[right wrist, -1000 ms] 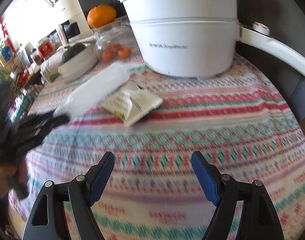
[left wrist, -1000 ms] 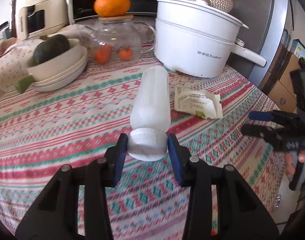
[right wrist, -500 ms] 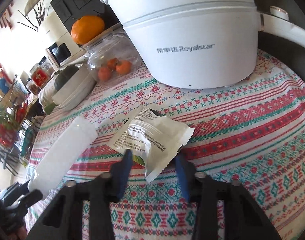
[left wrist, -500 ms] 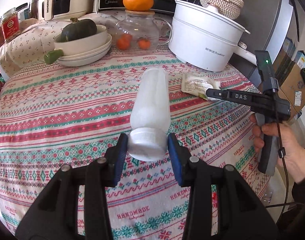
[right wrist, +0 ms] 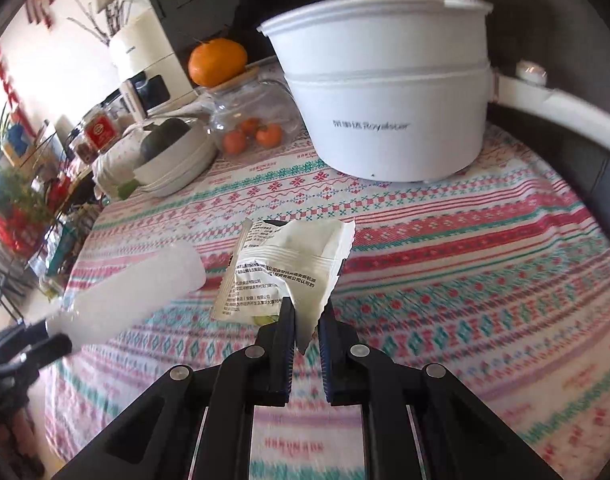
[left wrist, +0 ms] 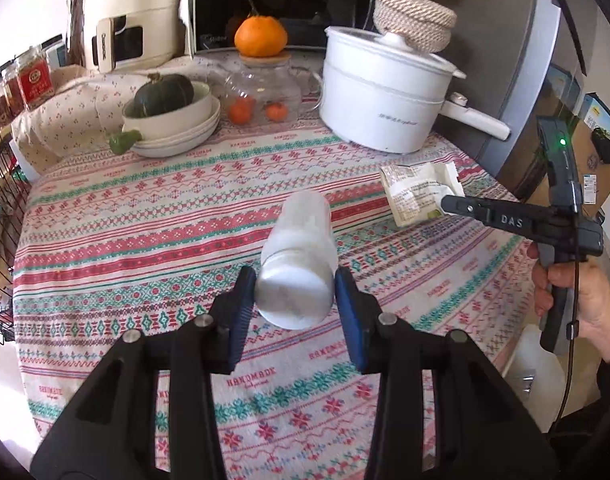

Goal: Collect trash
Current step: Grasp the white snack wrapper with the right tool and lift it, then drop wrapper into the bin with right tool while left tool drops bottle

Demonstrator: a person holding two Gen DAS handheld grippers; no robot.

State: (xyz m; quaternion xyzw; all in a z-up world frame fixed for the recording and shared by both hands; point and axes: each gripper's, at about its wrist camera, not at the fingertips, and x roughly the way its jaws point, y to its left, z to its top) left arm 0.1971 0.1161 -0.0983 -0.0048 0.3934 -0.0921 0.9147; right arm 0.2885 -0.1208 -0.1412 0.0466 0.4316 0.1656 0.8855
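A white plastic bottle (left wrist: 301, 248) hangs above the patterned tablecloth (left wrist: 145, 240); my left gripper (left wrist: 295, 296) is shut on its capped end. The bottle (right wrist: 137, 292) and left gripper (right wrist: 45, 340) also show at the left of the right wrist view. A crumpled white snack wrapper (right wrist: 293, 256) with black print sits in my right gripper (right wrist: 307, 320). Its jaws are closing, and the wrapper's lower corner is pinched between the pads. In the left wrist view the wrapper (left wrist: 417, 192) hangs from the tip of the right gripper (left wrist: 445, 204), which a hand (left wrist: 585, 304) holds.
A white electric pot (left wrist: 381, 96) with a long handle stands at the back right. Beside it a glass teapot (left wrist: 261, 88) carries an orange on its lid, and stacked bowls (left wrist: 173, 128) hold a green squash. Appliances and jars line the back and left.
My right gripper went from wide open to pinched on the wrapper, which has come up off the cloth. My left gripper has drawn back and risen with the bottle.
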